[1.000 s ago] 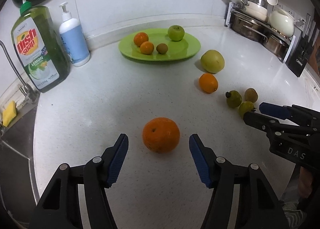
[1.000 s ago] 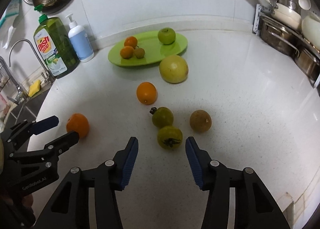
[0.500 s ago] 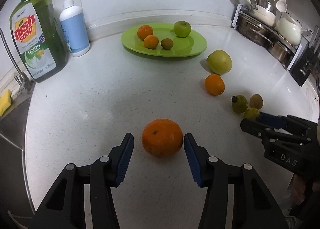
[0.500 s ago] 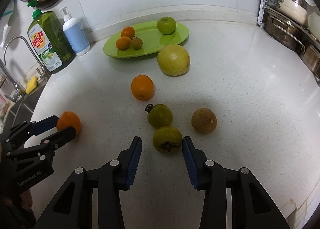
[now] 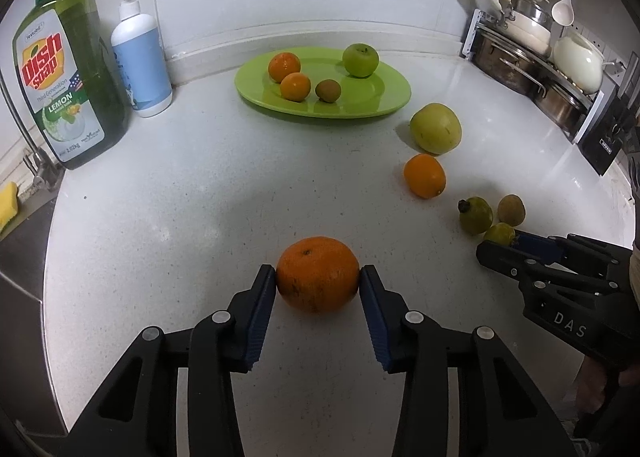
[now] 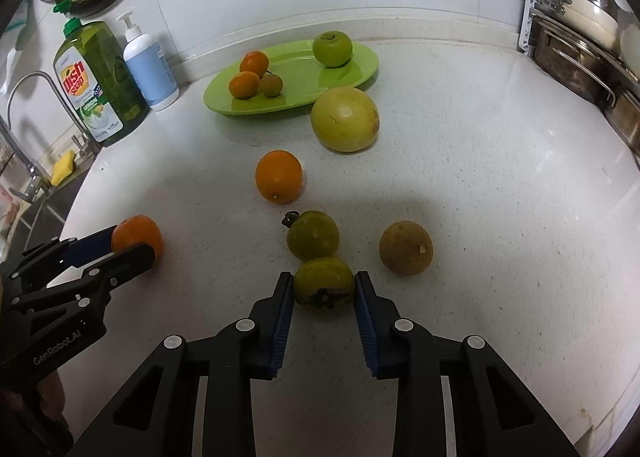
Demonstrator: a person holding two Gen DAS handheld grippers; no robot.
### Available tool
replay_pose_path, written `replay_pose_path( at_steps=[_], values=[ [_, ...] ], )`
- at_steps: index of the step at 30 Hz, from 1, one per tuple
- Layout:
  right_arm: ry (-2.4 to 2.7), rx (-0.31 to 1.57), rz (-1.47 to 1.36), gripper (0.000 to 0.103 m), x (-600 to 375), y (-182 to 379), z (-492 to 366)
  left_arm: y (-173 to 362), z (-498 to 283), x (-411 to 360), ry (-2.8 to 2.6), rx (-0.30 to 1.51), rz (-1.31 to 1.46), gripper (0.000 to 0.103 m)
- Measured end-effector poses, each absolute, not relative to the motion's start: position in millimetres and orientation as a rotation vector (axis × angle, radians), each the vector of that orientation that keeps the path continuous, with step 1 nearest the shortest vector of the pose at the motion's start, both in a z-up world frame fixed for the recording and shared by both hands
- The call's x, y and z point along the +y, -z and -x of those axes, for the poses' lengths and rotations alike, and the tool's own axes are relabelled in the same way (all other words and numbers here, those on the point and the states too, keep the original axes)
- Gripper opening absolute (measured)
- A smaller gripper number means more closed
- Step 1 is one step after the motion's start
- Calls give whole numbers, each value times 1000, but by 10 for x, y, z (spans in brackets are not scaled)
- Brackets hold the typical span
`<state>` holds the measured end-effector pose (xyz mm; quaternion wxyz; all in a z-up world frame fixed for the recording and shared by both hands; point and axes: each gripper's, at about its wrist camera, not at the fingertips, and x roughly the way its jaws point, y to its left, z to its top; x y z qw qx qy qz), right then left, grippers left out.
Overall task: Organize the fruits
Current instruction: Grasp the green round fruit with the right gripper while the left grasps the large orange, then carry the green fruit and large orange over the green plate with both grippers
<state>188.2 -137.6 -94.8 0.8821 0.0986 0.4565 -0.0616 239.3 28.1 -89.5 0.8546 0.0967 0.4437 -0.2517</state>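
With each hand-held gripper closing on fruit on the table [image 5: 168, 217] — left hand-held gripper [image 5: 318, 277] pinching the orange [image 5: 317, 274], right hand-held gripper [image 6: 324, 287] pinching the green persimmon [image 6: 323, 283] — squeeze gently, lift straight, then carry toward the green plate [image 5: 384, 99] at twelve o'clock.

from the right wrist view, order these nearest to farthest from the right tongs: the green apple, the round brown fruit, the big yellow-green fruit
1. Round brown fruit: on the counter just right of the right tongs.
2. Big yellow-green fruit: mid-counter, beside the green plate.
3. Green apple: on the plate's far end, by the wall.
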Motion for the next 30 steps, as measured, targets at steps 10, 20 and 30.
replay_pose_path(
  at_steps=[10,20,30],
  values=[
    [95,922,-176,31,-1355,847,-1812,787,-2290,233,537,901,-201,43],
    [56,878,-149,31,-1397,683,-1736,593,-2170,172,528,847,-197,43],
    [-22,828,-101,31,-1441,443,-1700,382,-2087,81,508,792,-177,43]
  ],
)
